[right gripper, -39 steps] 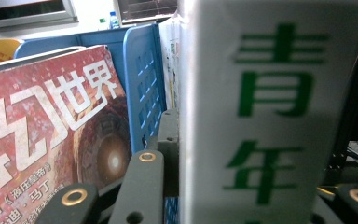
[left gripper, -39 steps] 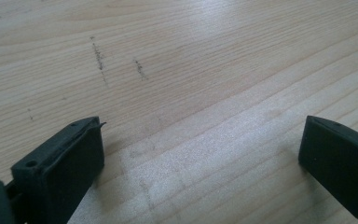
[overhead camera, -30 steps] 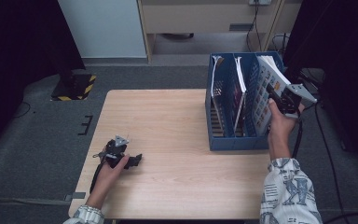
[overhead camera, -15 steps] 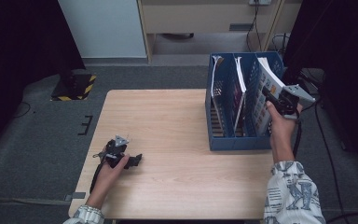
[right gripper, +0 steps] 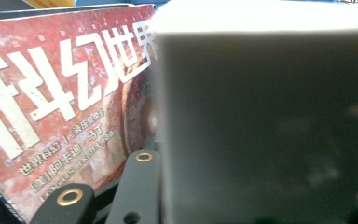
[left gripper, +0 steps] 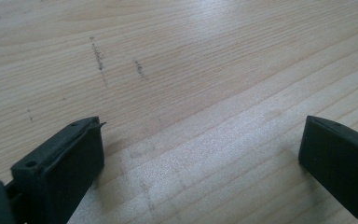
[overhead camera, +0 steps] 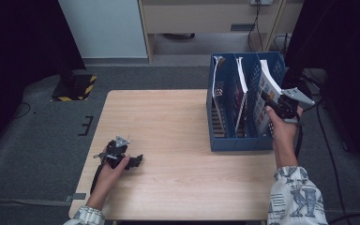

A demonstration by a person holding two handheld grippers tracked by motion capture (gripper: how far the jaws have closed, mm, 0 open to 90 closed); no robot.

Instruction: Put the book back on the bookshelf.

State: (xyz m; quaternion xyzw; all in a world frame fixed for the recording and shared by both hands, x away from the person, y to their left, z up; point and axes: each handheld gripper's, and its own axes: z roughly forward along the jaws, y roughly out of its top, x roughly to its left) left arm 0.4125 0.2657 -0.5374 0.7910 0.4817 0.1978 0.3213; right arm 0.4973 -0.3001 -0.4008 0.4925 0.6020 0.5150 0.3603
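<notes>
Three slots make up the blue rack (overhead camera: 236,140) at 3 o'clock on the counter (overhead camera: 168,117), and the thick book (overhead camera: 268,89) stands tilted in the rightmost one, pinched at its pages by the right hand-held gripper (overhead camera: 267,101), so I judge it is either nearly seated or barely lifted. Two thinner books (overhead camera: 240,86) sit in the other slots. The left hand-held gripper (overhead camera: 138,161) rests spread and empty at 7 o'clock on pale, scuffed wood, with grey carpet and a cabinet (overhead camera: 206,16) beyond.

From above the near edge we look forward and down on the whole table (overhead camera: 178,126). Our left gripper view skims the wood (left gripper: 191,70) at close range. Our right gripper view sits almost against a book (right gripper: 65,102) in the blue file rack (overhead camera: 234,143) seen at upper right from above.
</notes>
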